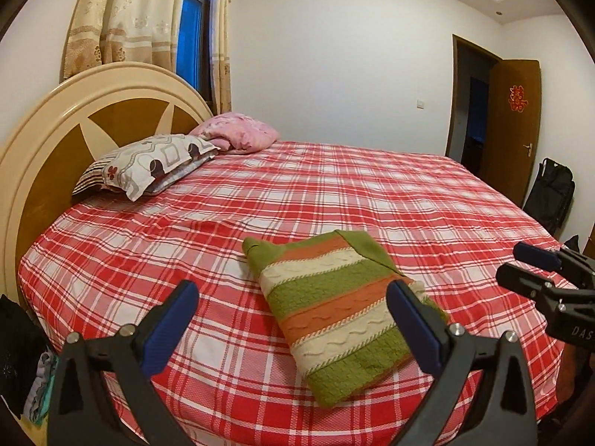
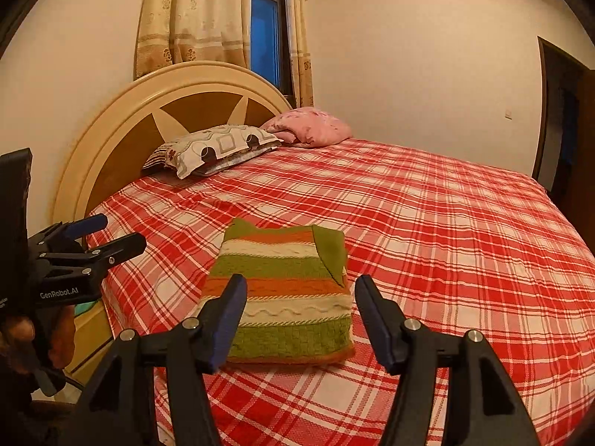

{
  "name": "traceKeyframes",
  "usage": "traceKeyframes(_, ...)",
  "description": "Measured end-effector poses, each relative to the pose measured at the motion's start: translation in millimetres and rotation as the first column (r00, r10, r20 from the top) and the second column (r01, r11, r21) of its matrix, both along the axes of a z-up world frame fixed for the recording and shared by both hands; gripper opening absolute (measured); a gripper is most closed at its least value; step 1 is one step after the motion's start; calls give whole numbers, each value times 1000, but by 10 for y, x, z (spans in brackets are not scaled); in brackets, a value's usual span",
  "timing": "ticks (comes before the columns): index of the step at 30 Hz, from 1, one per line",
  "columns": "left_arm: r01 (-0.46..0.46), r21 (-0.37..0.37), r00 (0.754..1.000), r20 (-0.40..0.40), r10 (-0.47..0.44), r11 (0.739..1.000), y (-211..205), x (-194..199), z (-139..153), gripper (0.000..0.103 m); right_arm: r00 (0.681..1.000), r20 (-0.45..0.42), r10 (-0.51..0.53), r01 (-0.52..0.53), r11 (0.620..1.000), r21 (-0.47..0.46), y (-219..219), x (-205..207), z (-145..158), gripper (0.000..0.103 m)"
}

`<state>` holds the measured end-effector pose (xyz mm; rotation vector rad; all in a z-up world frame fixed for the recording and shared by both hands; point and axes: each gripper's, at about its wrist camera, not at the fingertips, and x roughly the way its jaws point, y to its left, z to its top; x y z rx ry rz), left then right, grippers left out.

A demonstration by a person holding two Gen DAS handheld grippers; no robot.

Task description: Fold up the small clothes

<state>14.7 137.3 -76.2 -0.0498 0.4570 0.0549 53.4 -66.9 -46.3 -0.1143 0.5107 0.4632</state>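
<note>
A small knitted sweater [image 1: 334,308] with green, orange and cream stripes lies folded into a neat rectangle on the red plaid bed sheet [image 1: 297,193]. It also shows in the right wrist view [image 2: 286,293]. My left gripper [image 1: 293,293] is open and empty, held above the near edge of the bed with the sweater between and beyond its fingers. My right gripper [image 2: 301,290] is open and empty, hovering just short of the sweater. The right gripper shows at the right edge of the left wrist view [image 1: 535,264], and the left gripper at the left edge of the right wrist view [image 2: 111,234].
A patterned pillow [image 1: 148,167] and a pink quilt [image 1: 238,130] lie at the round headboard [image 1: 48,148]. A curtained window [image 1: 193,29] is behind. An open brown door [image 1: 513,126] and a black bag [image 1: 550,193] stand at the right. Clothes [image 1: 37,383] hang off the left bedside.
</note>
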Motion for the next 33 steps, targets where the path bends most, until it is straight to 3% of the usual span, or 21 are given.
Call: traceKeyframes(33,-1,-5,1000,-4,1,1000,-17,1,13,103,1000,15,-3,2,1000,24,-16,-62,20,62)
